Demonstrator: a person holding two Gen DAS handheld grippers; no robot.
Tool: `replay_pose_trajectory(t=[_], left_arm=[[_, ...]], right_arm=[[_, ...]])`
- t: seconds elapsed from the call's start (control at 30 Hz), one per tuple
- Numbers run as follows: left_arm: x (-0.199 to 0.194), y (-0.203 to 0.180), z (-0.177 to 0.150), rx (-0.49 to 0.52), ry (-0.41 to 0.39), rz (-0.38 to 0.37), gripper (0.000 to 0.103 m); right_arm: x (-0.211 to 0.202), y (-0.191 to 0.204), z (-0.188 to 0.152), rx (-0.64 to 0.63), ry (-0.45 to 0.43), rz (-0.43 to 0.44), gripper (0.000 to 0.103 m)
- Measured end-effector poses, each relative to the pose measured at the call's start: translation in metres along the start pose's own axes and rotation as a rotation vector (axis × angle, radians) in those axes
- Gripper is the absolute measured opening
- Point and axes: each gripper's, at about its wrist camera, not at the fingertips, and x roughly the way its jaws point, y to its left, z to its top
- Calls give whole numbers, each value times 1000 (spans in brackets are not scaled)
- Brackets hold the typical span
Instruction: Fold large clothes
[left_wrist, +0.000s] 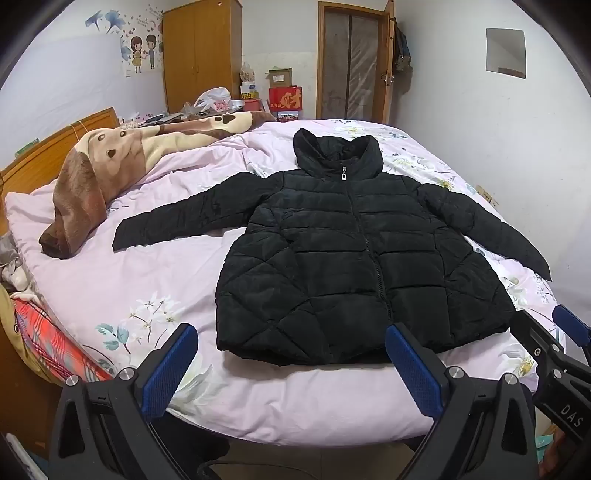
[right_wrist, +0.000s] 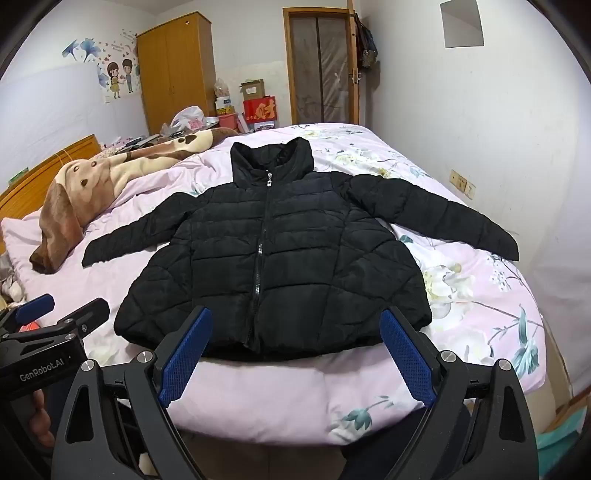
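Note:
A black quilted puffer jacket (left_wrist: 351, 258) (right_wrist: 277, 258) lies flat and zipped on the pink floral bedcover (left_wrist: 147, 266) (right_wrist: 461, 295). Its hood points to the far side, both sleeves are spread out sideways, and the hem is nearest me. My left gripper (left_wrist: 291, 369) hovers open over the bed's near edge, just short of the left part of the hem, holding nothing. My right gripper (right_wrist: 295, 354) is open too, its blue pads (right_wrist: 184, 354) on either side of the hem's middle, above the cloth. Each gripper shows at the edge of the other's view (left_wrist: 546, 321) (right_wrist: 68, 306).
A brown and cream plush blanket (left_wrist: 110, 162) (right_wrist: 74, 199) lies bunched at the left by the wooden headboard (left_wrist: 55, 147). A red striped cloth (left_wrist: 44, 332) hangs off the bed's left side. Beyond the bed stand a wardrobe (left_wrist: 199, 55), boxes (left_wrist: 284, 96) and a door (left_wrist: 351, 62).

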Motion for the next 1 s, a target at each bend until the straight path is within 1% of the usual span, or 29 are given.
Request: replay_pose_trajectory(t=[0.03, 0.13, 0.23, 0.33, 0.47, 0.5, 0.53, 0.67, 1.0], left_arm=[[0, 0, 0, -6, -9, -5, 103], [0, 0, 0, 2, 1, 6, 103], [3, 2, -1, 16, 9, 61, 103], [3, 4, -4, 19, 3, 87, 103], [3, 14, -1, -4, 1, 60, 103], [4, 13, 0, -4, 6, 64, 103], [5, 13, 0, -2, 7, 63, 103], [6, 16, -1, -12, 12, 15, 103], [6, 17, 0, -27, 25, 6, 103]], right_arm=[[0, 0, 0, 0, -1, -1, 92], [0, 0, 0, 2, -2, 0, 92], [1, 1, 1, 0, 6, -4, 92], [5, -1, 5, 4, 9, -13, 92], [6, -1, 9, 4, 15, -16, 92], [5, 0, 9, 3, 13, -15, 92], [8, 1, 4, 11, 18, -11, 92], [13, 3, 2, 4, 14, -6, 92], [9, 6, 3, -6, 3, -6, 92]])
